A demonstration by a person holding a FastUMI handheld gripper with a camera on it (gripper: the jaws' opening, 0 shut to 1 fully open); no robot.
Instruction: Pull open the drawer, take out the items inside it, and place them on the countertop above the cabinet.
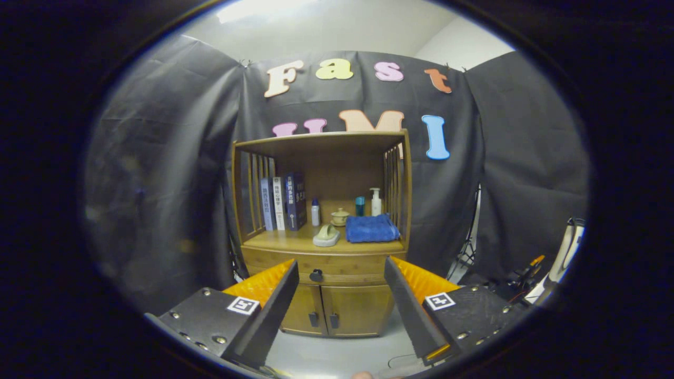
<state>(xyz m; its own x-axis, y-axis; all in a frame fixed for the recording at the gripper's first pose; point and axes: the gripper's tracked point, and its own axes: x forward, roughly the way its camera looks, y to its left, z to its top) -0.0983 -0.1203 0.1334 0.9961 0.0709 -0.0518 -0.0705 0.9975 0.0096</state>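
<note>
Tongs (341, 295): lower middle of the frame, fingers spread wide apart, holding nothing, clear of the cabinet.
Between the fingers: the drawer (321, 267) front with its dark knob (316, 275), seen beyond the tips; the drawer sits closed, flush with the cabinet face.
Cabinet (322, 310): wooden, centre of the frame, two lower doors with small dark handles under the drawer, standing on a pale floor (337, 352).
Counter (295, 242): the wooden top just above the drawer, under an open shelf frame with slatted sides.
On the counter, front: a pale green holder (326, 235) near the middle, a folded blue towel (371, 229) just to its right.
On the counter, back: upright books (284, 202) at the left, a small white bottle (315, 212) beside them, a small lidded cup (340, 216), a teal container (359, 206), and a white pump bottle (375, 202) at the right.
Drawer contents: cannot tell, hidden behind the closed front.
Backdrop: black cloth wall (174, 173) behind and to both sides of the cabinet.
Lower right of the frame: a stand leg and some gear (526, 276), too blurred to name.
</note>
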